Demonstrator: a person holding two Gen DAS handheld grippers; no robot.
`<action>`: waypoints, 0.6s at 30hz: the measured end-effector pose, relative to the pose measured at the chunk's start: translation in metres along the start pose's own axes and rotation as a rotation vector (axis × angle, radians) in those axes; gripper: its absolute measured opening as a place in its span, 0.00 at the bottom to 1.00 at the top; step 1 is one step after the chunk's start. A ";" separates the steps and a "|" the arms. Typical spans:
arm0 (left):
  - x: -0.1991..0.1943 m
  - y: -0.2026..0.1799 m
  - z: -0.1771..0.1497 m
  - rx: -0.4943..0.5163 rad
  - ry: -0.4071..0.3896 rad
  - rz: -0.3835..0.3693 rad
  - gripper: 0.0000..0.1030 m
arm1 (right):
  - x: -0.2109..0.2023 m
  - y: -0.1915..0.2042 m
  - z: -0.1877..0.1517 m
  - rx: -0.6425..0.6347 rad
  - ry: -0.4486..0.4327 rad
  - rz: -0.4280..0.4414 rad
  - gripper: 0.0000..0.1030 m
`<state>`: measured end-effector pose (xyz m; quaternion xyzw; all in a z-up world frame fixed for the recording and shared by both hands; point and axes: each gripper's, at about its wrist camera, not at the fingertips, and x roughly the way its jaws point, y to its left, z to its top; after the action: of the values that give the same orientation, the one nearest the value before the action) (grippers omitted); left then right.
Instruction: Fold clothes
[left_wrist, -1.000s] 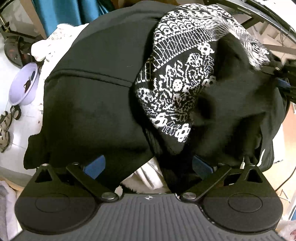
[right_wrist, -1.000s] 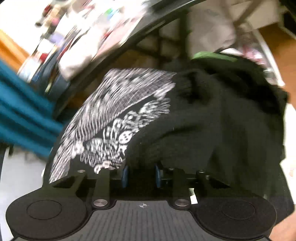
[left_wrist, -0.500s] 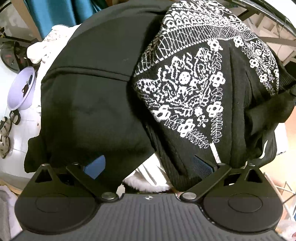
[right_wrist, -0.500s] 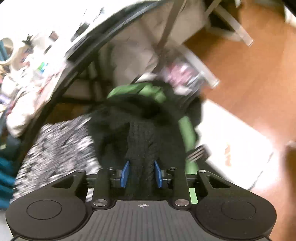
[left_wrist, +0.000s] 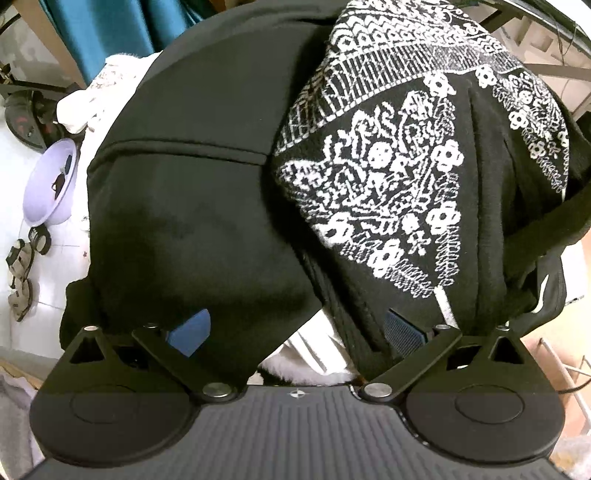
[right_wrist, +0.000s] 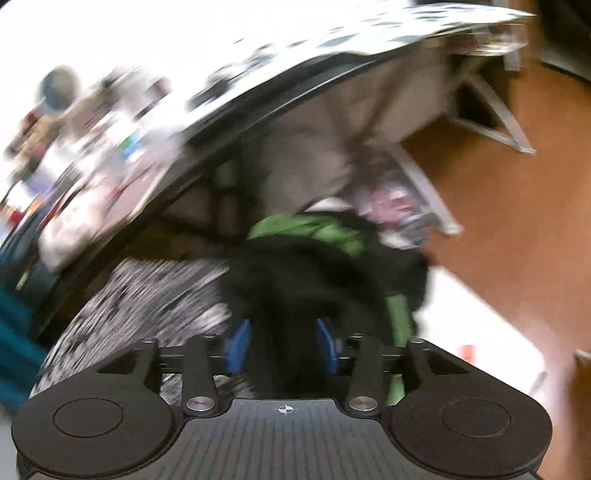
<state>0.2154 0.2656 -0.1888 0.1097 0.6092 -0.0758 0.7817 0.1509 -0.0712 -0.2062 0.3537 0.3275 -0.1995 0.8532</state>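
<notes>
In the left wrist view, a lilac bowl (left_wrist: 50, 184) and a pair of sandals (left_wrist: 20, 273) are seen on the white floor at the far left, with a teal curtain (left_wrist: 107, 33) behind them. A white garment (left_wrist: 98, 96) is seen at the upper left, partly covered by a plain black garment (left_wrist: 192, 206) that is spread over the left and middle of the view. Just to its right, a black sweater with a white pattern (left_wrist: 399, 192) is laid, overlapping the plain one's right edge. The left gripper (left_wrist: 295, 332) is held at the near edge of the pile with its jaws spread wide, one blue pad against each garment; nothing is pinched between them.

The right wrist view is blurred. The patterned sweater is made out at the lower left, under a dark table edge (right_wrist: 207, 147). The right gripper (right_wrist: 282, 343) is seen with its jaws closed on a fold of black knit cloth (right_wrist: 295, 295), which appears to be part of the sweater. A green garment (right_wrist: 325, 229) lies just behind it, and brown floor (right_wrist: 517, 221) is seen at the right.
</notes>
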 end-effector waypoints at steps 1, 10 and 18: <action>-0.001 0.003 0.000 -0.012 0.000 0.006 0.99 | 0.006 0.006 -0.001 -0.006 0.017 0.016 0.48; -0.005 0.032 -0.005 -0.123 0.000 0.058 0.99 | 0.100 0.041 0.008 0.030 0.199 0.059 0.52; -0.013 0.062 -0.010 -0.264 -0.028 0.069 0.99 | 0.082 0.082 0.034 0.051 0.254 0.285 0.10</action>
<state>0.2187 0.3273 -0.1736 0.0256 0.5987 0.0305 0.8000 0.2703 -0.0497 -0.2066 0.4402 0.3739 -0.0386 0.8154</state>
